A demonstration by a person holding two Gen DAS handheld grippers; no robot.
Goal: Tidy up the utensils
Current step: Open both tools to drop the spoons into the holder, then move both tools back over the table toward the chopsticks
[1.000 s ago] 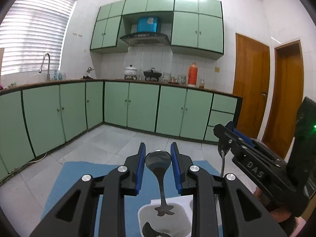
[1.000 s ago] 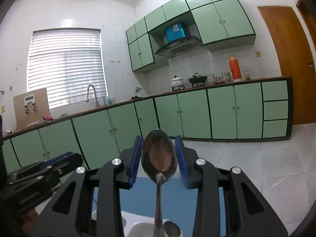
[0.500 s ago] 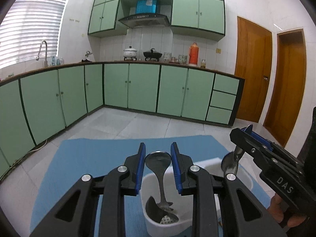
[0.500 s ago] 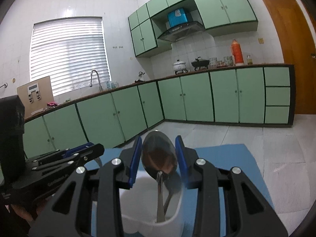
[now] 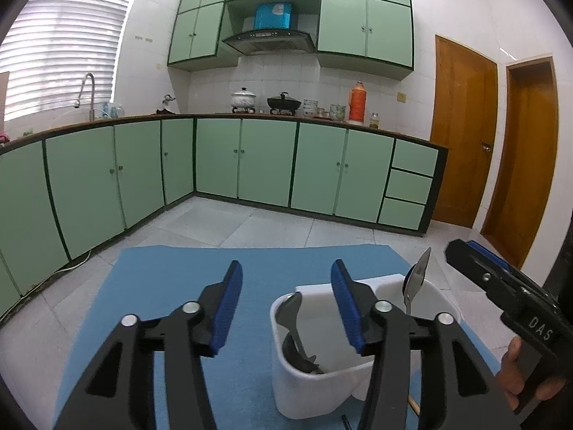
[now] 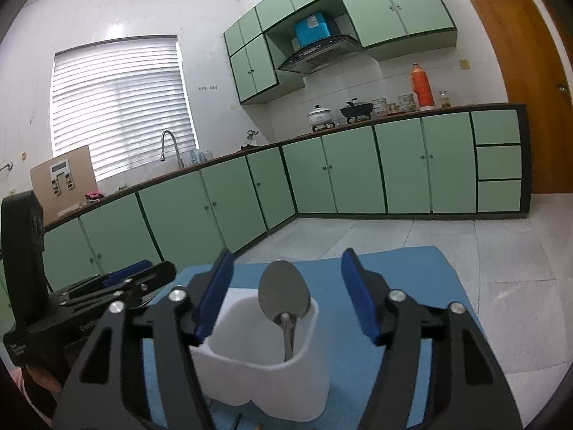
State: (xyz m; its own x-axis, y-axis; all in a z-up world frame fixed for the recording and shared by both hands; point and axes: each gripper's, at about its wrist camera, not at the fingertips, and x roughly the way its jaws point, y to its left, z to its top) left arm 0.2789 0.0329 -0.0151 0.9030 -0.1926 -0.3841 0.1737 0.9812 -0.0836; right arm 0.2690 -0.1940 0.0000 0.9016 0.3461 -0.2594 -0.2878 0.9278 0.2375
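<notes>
1. Left gripper (image 5: 284, 302) gapes wide, empty; its spoon (image 5: 290, 317) stands in the white holder (image 5: 315, 390) just below
2. Right gripper (image 6: 286, 295) is equally wide; the second spoon (image 6: 284, 295) leans inside between its fingers
3. Both spoons look stowed; something thin lies beneath, unidentifiable

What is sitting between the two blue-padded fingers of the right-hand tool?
In the right wrist view, a spoon stands bowl-up in the white holder, between the open right gripper fingers, touching neither.

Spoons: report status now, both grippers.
Left gripper open, right gripper open. Both spoons standing in white utensil holder, bowls up. Nothing in the way.
</notes>
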